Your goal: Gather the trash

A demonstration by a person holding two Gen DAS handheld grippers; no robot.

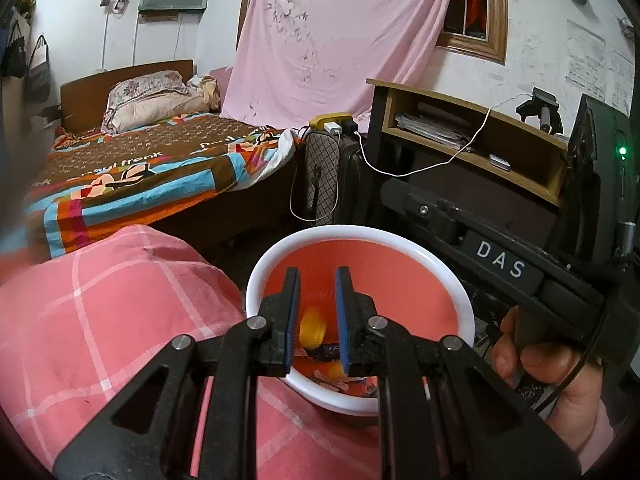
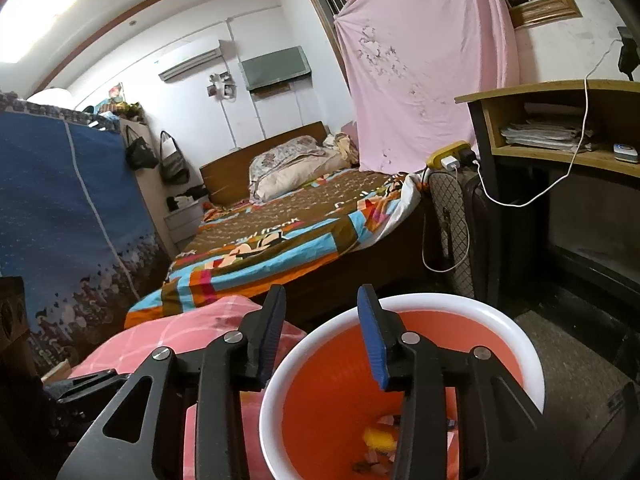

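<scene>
Both my left gripper (image 1: 318, 320) and right gripper (image 2: 322, 336) hang jaws apart, empty, above the orange wastebasket (image 1: 352, 233); I should centre them inside its white rim so scraps land inside.

The bin (image 1: 360, 240) looks like smooth plastic, its white rim glossy and its orange inner wall ribbed and matt. At nine o'clock from it lies a soft pink checked cloth (image 1: 120, 320). The left hand-held gripper (image 1: 318, 316) is matt black plastic with shiny metal rivets, and its fingers (image 1: 344, 312) carry blue, rubbery, finely grooved pads. At twelve o'clock hangs a thin pink sheet (image 1: 340, 40), creased. The desk (image 1: 472, 120) at two o'clock is pale, dull wood, holding paper stacks (image 1: 436, 128).
</scene>
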